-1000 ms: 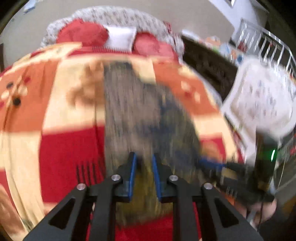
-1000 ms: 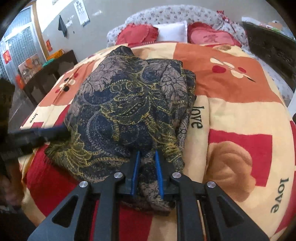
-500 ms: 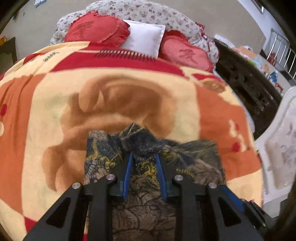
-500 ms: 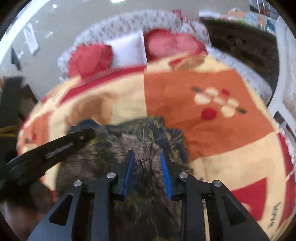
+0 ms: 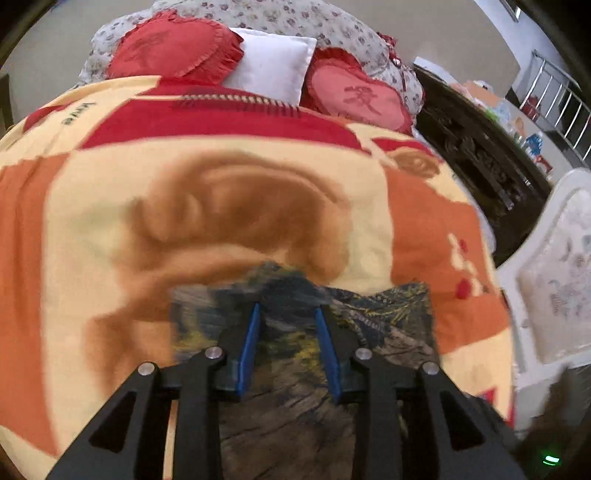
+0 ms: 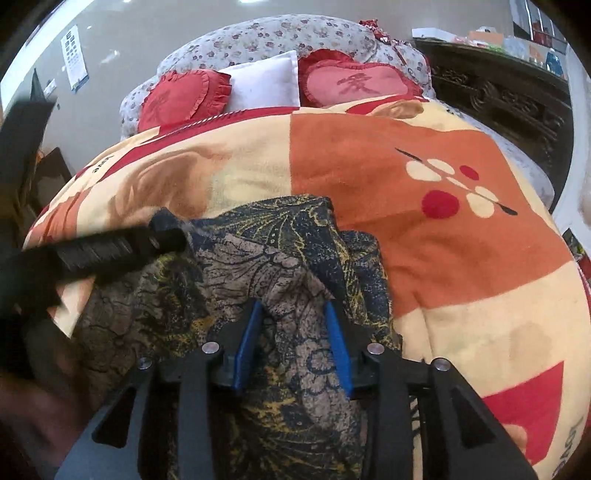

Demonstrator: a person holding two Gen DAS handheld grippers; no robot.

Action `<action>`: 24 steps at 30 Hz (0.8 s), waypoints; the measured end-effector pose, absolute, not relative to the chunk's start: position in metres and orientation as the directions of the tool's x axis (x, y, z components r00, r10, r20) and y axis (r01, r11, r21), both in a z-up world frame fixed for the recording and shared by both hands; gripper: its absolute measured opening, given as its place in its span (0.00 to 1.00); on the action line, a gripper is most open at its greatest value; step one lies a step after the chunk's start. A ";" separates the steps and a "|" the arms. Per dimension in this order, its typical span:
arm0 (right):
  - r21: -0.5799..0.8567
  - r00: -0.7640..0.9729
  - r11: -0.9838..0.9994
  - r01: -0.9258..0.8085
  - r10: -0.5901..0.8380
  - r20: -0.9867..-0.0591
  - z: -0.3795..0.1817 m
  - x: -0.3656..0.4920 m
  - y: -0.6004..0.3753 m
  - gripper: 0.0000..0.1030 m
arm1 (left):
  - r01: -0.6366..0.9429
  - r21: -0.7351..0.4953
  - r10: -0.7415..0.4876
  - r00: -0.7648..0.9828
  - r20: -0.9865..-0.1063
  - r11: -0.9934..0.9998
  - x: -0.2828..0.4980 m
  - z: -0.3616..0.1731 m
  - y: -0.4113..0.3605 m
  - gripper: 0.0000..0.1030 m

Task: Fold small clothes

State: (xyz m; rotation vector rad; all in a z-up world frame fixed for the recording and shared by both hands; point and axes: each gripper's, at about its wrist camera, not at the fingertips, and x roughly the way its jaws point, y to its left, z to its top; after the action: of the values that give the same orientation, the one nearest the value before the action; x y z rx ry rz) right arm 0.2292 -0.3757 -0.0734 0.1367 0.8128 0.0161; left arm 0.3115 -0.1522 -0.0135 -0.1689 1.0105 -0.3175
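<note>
Thin, floppy patterned garment [image 6: 258, 280] on the bed's blanket [image 6: 424, 240] is being released as both claws, left [image 5: 288, 314] and right [image 6: 293, 314], are spread open; probably best pinched at an edge.

We see a fleece blanket [image 5: 92, 229] in orange, cream and red blocks spread over the bed, printed with a large brown bear and, in the right wrist view, a sprig of cream and red dots [image 6: 452, 184]. At its head two red heart-shaped frilled cushions [image 5: 177, 48] [image 5: 360, 99] flank a plain white rectangular pillow [image 5: 273, 74], all leaning on a padded headboard in grey floral cloth [image 5: 295, 18]. To the right of the bed stands a dark carved wooden cabinet [image 5: 480, 155], and nearer us a white chair back with pale patterned upholstery [image 5: 554, 280]. A paper chart [image 6: 75, 57] hangs on the grey wall.
</note>
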 end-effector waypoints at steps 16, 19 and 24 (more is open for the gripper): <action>0.298 0.740 0.954 -0.011 0.209 -0.640 -0.024 0.115 -0.464 0.39 | 0.221 -0.630 -0.667 0.308 -0.679 0.744 0.221 -0.059 -0.098 0.87; 0.363 0.748 0.932 -0.011 0.249 -0.616 -0.037 0.103 -0.487 0.39 | 0.229 -0.704 -0.739 0.261 -0.621 0.672 0.228 -0.055 -0.105 0.87; 0.569 0.723 0.820 0.056 0.360 -0.590 -0.070 0.123 -0.516 0.40 | 0.180 -0.674 -0.694 0.282 -0.662 0.716 0.235 -0.061 -0.105 0.43</action>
State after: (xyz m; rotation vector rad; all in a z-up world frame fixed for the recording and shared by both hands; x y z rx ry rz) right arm 0.1233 -0.5163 -0.0695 0.5978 0.7543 0.1796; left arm 0.2346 -0.1049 -0.0610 -0.5320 1.1440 -0.6233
